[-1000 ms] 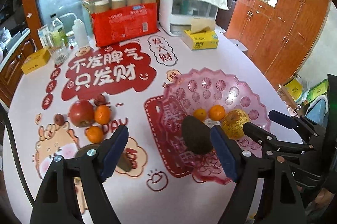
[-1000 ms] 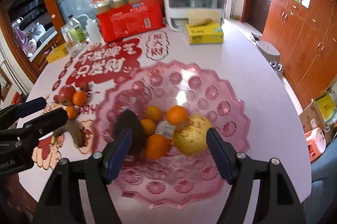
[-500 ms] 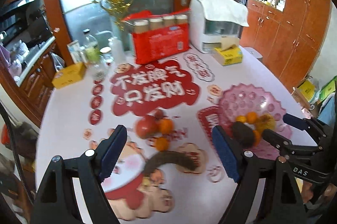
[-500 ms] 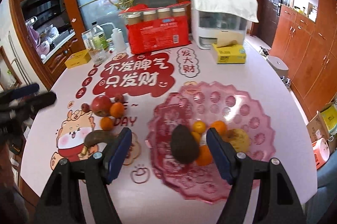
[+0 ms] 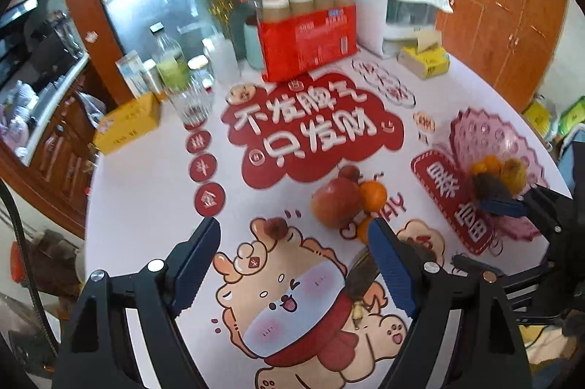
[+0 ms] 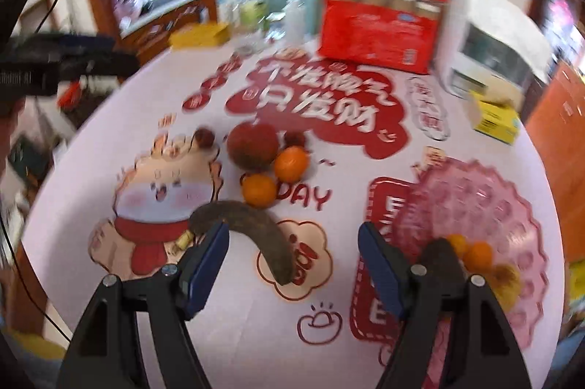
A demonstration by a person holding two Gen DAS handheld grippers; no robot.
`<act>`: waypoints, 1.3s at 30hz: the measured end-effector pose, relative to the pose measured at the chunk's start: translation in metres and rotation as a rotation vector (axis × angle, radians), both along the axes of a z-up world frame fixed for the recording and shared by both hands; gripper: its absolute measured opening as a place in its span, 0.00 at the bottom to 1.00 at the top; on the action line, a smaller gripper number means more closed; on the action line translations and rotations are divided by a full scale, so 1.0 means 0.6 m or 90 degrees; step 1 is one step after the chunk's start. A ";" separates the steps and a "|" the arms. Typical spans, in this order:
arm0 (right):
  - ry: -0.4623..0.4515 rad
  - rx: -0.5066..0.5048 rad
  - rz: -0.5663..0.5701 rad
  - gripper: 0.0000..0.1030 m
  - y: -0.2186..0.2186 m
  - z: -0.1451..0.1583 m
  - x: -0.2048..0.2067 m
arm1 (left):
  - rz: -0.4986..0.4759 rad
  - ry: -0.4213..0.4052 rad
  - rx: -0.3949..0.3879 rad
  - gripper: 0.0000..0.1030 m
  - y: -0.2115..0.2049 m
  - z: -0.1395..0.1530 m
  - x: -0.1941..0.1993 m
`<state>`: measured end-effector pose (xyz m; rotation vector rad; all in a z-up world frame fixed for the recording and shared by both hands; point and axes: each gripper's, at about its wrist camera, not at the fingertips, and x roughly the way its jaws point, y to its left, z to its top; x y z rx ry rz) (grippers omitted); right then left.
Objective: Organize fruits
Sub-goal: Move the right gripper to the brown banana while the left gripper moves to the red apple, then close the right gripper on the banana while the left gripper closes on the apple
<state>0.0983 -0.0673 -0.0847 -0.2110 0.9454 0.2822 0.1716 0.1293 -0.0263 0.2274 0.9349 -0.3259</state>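
Observation:
A pink plastic fruit tray [image 6: 486, 202] [image 5: 486, 136] holds small oranges [image 6: 477, 252], a dark avocado [image 6: 440, 252] [image 5: 488, 186] and a yellow-brown pear [image 5: 513, 171]. Loose on the table lie a red apple [image 6: 252, 146] [image 5: 334, 202], two oranges [image 6: 290, 162] [image 6: 259, 189], small dark red fruits [image 6: 203, 136] and a blackened banana [image 6: 252, 228]. My right gripper [image 6: 294, 257] is open and empty, just above the banana's near end. My left gripper [image 5: 294, 253] is open and empty, left of the apple. The right gripper also shows in the left wrist view [image 5: 512, 206].
A red carton of bottles [image 5: 307, 38], a white appliance [image 5: 398, 5], a yellow tissue box [image 5: 426, 61], bottles and a glass [image 5: 175, 67] and a yellow box [image 5: 128, 122] stand along the table's far side. The printed tablecloth covers the round table.
Both grippers have swung left, away from the tray. The right gripper now faces the banana and loose fruit; the left gripper has moved further left and back. Both stayed open.

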 end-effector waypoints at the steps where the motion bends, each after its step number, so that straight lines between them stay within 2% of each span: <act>1: 0.006 -0.012 0.015 0.72 0.009 -0.012 0.005 | -0.004 0.010 -0.001 0.79 0.002 -0.015 0.008; 5: 0.035 -0.051 0.059 0.72 0.038 -0.060 0.028 | -0.027 0.042 0.000 0.79 -0.003 -0.064 0.034; 8: 0.068 -0.085 0.080 0.72 0.052 -0.098 0.044 | -0.044 0.056 -0.008 0.79 -0.011 -0.086 0.046; 12: 0.085 -0.114 0.105 0.71 0.061 -0.127 0.057 | -0.062 0.079 -0.031 0.79 -0.019 -0.106 0.066; 21: 0.120 -0.112 0.132 0.71 0.072 -0.164 0.078 | -0.075 0.118 -0.041 0.79 -0.043 -0.152 0.106; 25: 0.114 -0.089 0.140 0.71 0.076 -0.166 0.082 | -0.089 0.133 -0.034 0.79 -0.057 -0.170 0.117; 26: 0.113 -0.084 0.142 0.68 0.076 -0.166 0.083 | -0.093 0.133 -0.030 0.79 -0.061 -0.174 0.119; 28: 0.122 -0.055 0.156 0.56 0.076 -0.166 0.085 | -0.103 0.134 -0.023 0.79 -0.069 -0.180 0.122; 31: 0.118 -0.057 0.159 0.51 0.075 -0.165 0.085 | -0.115 0.135 -0.012 0.79 -0.081 -0.189 0.126; 35: 0.137 -0.039 0.157 0.35 0.059 -0.159 0.075 | -0.127 0.141 -0.006 0.79 -0.095 -0.200 0.135; 39: 0.164 -0.017 0.137 0.30 0.037 -0.156 0.049 | -0.131 0.151 -0.010 0.79 -0.105 -0.213 0.146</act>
